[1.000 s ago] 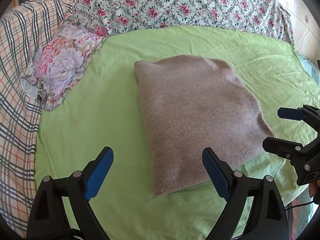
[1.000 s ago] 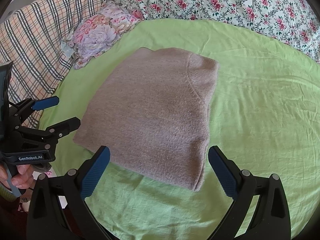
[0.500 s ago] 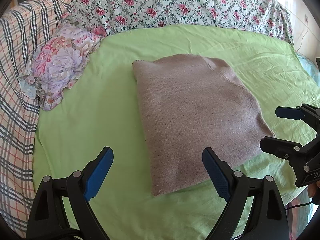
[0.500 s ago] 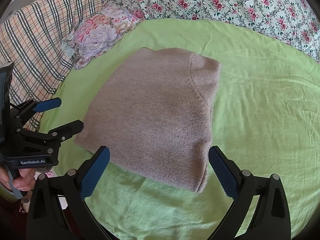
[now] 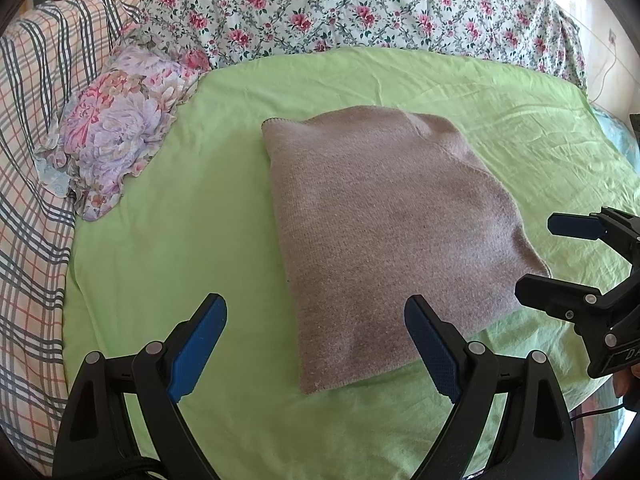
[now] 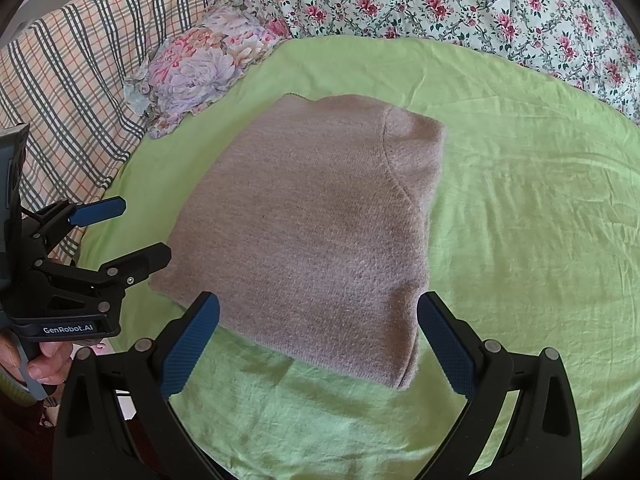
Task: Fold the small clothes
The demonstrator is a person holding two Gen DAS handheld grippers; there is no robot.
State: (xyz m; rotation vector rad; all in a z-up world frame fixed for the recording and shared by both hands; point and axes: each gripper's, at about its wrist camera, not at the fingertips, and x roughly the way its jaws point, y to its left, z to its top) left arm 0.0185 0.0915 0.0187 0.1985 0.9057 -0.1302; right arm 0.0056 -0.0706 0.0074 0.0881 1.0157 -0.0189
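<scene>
- A brown sweater (image 5: 384,236) is seen lying flat in the middle of the bed, on a green sheet (image 5: 192,240).
- The sweater is already folded into a neat, thick block, with one sleeve seam tucked along its side. The folding seems to be done, or nearly done.
- What may be left is one more fold in half, or a move to a pile. That cannot be told from here.
- The left hand-held gripper (image 5: 316,344) is held spread wide above the near edge of the sweater. Nothing is pinched.
- The right hand-held gripper (image 6: 318,344) is spread wide too, and is empty.
- A flowered pillow (image 5: 116,136) is laid beside the sheet, apart from the sweater.
- A flowered blanket (image 5: 360,4) is bunched behind, and a checked blanket (image 5: 28,160) is spread at the side.
- The room is bright with daylight.
</scene>
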